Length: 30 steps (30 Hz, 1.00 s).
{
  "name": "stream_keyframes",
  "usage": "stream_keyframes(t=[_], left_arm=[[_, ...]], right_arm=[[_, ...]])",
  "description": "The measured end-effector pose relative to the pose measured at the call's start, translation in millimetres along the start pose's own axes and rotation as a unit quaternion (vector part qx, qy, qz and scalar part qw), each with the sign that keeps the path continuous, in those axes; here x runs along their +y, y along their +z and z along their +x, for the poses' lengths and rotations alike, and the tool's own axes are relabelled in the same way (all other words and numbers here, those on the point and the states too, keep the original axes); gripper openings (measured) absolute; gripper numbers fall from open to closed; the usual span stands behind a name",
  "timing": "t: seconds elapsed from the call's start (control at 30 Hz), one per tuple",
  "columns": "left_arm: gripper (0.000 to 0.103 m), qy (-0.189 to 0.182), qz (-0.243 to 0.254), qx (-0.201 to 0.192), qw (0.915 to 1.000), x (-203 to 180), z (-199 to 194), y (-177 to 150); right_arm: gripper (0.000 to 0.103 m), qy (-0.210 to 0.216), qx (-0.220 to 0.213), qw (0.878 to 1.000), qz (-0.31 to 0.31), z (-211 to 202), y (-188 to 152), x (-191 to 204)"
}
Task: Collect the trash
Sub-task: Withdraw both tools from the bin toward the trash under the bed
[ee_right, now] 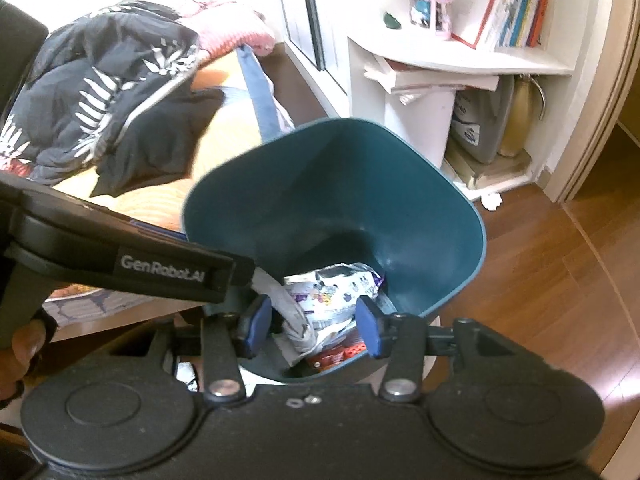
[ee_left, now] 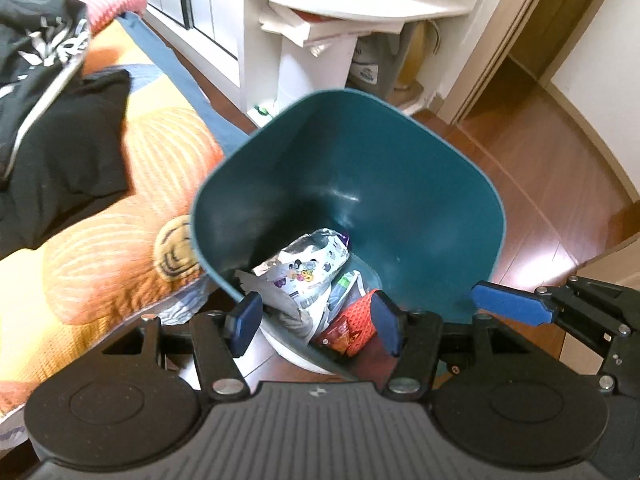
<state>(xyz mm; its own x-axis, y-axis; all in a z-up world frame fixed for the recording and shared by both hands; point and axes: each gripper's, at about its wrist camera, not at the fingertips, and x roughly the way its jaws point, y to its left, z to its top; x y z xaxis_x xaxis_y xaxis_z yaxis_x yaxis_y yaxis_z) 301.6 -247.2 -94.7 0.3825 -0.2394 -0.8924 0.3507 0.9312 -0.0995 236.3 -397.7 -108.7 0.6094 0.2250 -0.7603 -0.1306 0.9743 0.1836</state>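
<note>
A teal trash bin (ee_left: pixel 400 176) stands on the wooden floor beside the bed; it also shows in the right wrist view (ee_right: pixel 360 184). Inside lie a white and silver printed wrapper (ee_left: pixel 308 264) and a red wrapper (ee_left: pixel 352 328); the right wrist view shows the white wrapper (ee_right: pixel 336 292) and a bit of the red one (ee_right: pixel 340 354). My left gripper (ee_left: pixel 316 322) is open and empty over the bin's near rim. My right gripper (ee_right: pixel 314 326) is open and empty just above the trash. The right gripper's blue finger (ee_left: pixel 508 304) also shows in the left wrist view.
A bed with an orange quilt (ee_left: pixel 132 184) and dark clothes (ee_left: pixel 52 128) lies to the left. A white shelf unit (ee_right: pixel 440 64) with books stands behind the bin. A crumpled white paper (ee_right: pixel 491 201) lies on the floor by the shelf. Wooden floor (ee_left: pixel 540 184) spreads to the right.
</note>
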Motion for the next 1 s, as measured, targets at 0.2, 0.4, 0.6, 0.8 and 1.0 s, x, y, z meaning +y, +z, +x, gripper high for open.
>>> stream_keyframes(t=[0.2, 0.4, 0.6, 0.8, 1.0], left_arm=[[0.059, -0.006, -0.01, -0.029, 0.9995, 17, -43, -16], [0.064, -0.013, -0.02, -0.062, 0.9978, 40, -93, -39], [0.071, -0.003, -0.034, -0.093, 0.9951, 69, -137, -71], [0.076, 0.009, -0.065, -0.106, 0.9922, 104, -164, -110], [0.082, 0.021, -0.107, -0.12, 0.9868, 146, -178, -150]], right_arm=[[0.049, 0.02, -0.018, 1.0, -0.016, -28, 1, 25], [0.05, 0.048, -0.032, 0.998, -0.037, -51, 2, 55], [0.051, 0.077, -0.04, 0.994, -0.061, -71, -3, 90], [0.051, 0.114, -0.032, 0.989, -0.093, -74, -13, 130], [0.052, 0.148, -0.008, 0.982, -0.115, -58, -31, 173]])
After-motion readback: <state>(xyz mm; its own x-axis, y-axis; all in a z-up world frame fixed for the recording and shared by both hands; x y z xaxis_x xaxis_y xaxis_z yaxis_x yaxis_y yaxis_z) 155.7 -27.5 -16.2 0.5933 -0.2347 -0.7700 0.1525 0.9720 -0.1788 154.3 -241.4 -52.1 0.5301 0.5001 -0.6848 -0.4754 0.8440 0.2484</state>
